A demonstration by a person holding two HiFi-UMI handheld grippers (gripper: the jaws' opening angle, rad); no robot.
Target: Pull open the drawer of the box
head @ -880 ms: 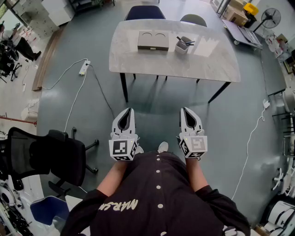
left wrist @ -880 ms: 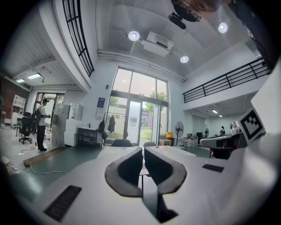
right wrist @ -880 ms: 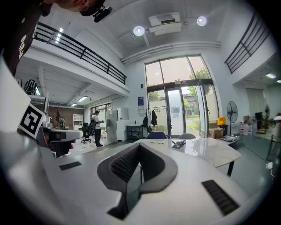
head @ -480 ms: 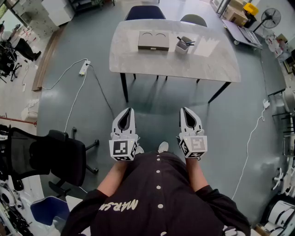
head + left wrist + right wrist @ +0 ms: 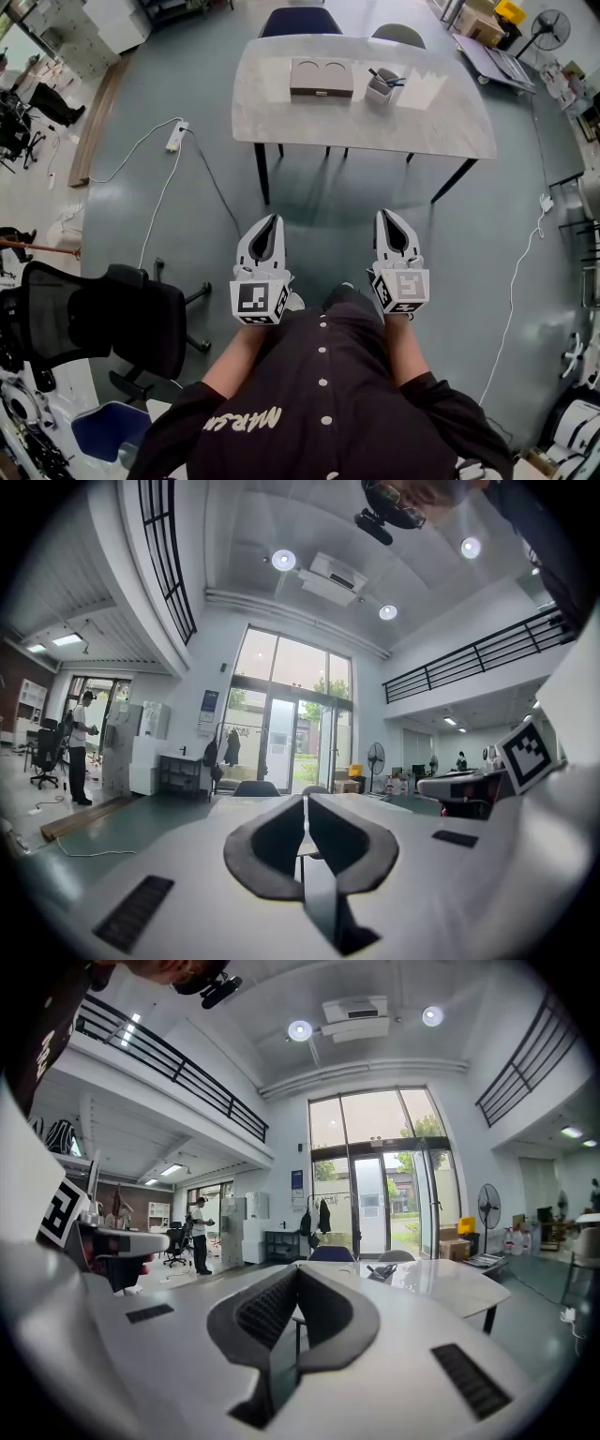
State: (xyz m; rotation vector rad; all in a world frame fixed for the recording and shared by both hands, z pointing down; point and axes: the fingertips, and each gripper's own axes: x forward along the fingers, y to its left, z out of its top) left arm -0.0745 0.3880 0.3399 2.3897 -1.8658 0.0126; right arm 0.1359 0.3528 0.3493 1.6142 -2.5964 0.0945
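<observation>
- Box (image 5: 322,78) sits on the bench (image 5: 375,127)
- Left tool (image 5: 272,221) and right tool (image 5: 385,216), both closed and empty, hang side by side well short of the bench

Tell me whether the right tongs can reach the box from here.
Probably not: the right tongs hang by the person's body, and open floor separates them from the table bearing the box.
</observation>
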